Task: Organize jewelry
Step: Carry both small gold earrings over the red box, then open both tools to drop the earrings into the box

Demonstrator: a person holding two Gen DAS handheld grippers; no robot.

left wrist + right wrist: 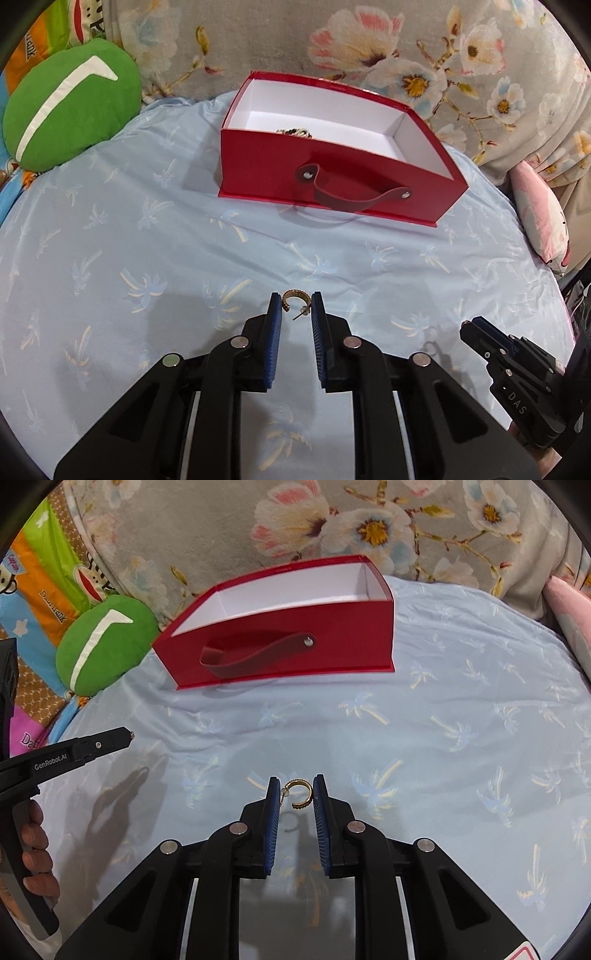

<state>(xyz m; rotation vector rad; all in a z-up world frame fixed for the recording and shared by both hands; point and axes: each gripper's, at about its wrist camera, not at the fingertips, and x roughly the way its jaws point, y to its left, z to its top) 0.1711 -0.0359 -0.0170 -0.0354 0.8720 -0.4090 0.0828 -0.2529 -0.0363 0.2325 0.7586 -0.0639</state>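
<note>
My left gripper [296,304] is shut on a small gold hoop earring [293,297], held at its fingertips above the blue sheet. My right gripper [297,792] is shut on a second gold hoop earring [301,794], also off the sheet, with its shadow below. A red open box [332,173] with a white inside and a strap handle stands ahead; it also shows in the right wrist view [288,650]. A piece of jewelry [294,132] lies inside it by the front wall. The right gripper's body [517,384] shows at lower right in the left wrist view.
A green round cushion [70,107] lies left of the box. A floral blanket [369,44] rises behind it. A pink pillow [539,218] is at the right edge. The light blue palm-print sheet [184,240] covers the bed. The left gripper's body [74,753] shows at left.
</note>
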